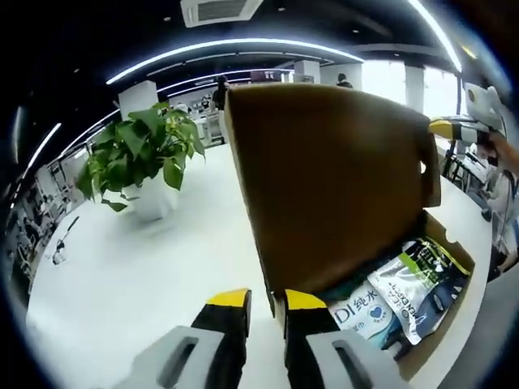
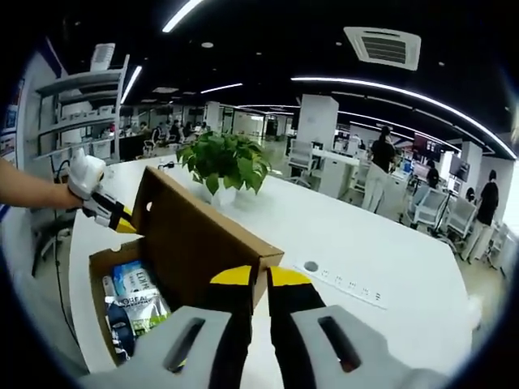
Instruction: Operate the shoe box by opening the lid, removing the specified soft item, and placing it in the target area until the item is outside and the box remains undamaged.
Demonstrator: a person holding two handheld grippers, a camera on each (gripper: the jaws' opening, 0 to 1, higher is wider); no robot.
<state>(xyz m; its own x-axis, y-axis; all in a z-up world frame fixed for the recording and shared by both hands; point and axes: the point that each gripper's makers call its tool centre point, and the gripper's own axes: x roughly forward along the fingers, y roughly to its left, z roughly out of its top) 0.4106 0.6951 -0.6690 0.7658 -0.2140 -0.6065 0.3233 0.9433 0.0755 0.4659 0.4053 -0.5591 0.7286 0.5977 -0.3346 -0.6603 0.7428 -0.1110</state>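
Shoe box (image 1: 422, 324) open on your white desk (image 1: 146, 275), lid (image 1: 324, 186) raised.
Your left tongs (image 1: 266, 304) and right tongs (image 2: 259, 279) each pinch the lid's edge; soft packets (image 1: 405, 292) lie inside.

shoe box (image 2: 195, 243): brown cardboard, on white table | lid (image 1: 324, 178): raised upright | soft packets (image 1: 405, 292): lying inside

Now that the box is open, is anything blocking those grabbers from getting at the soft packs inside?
Nothing visible covers them. The lid stands raised, with the left gripper and the right gripper each at one end of it. The soft packs lie exposed in the shoe box, open from above.
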